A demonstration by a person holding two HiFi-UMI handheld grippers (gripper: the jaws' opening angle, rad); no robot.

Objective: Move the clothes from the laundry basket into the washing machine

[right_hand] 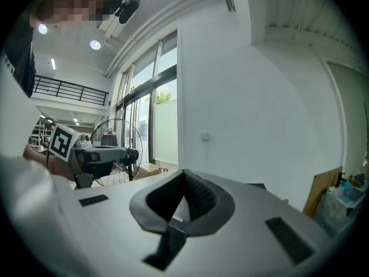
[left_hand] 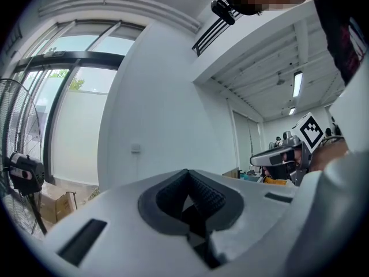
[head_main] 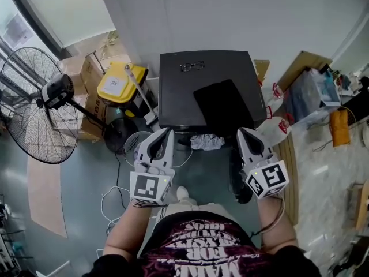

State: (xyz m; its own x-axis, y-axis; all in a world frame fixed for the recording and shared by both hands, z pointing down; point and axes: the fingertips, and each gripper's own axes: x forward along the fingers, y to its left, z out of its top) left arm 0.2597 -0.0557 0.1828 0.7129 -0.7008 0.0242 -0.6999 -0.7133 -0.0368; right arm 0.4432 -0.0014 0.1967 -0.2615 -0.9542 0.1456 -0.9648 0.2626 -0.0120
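In the head view a black washing machine (head_main: 204, 88) stands straight ahead against the white wall, a pair of glasses (head_main: 191, 67) and a dark flat sheet (head_main: 222, 105) on its top. A crumpled white cloth (head_main: 206, 141) shows at the foot of its front; no basket can be made out. My left gripper (head_main: 166, 135) and right gripper (head_main: 243, 135) are held side by side in front of the machine, pointing level at it. Both are shut with nothing in them. The left gripper view shows its jaws (left_hand: 187, 180) meeting, the right gripper view likewise (right_hand: 184, 180).
A large standing fan (head_main: 40, 103) is at the left, with cardboard boxes (head_main: 86, 74) and a yellow-lidded item (head_main: 118, 82) behind it. White cables (head_main: 115, 195) trail on the floor. Bags and bottles (head_main: 311, 94) crowd the right side beside a wooden board (head_main: 288, 172).
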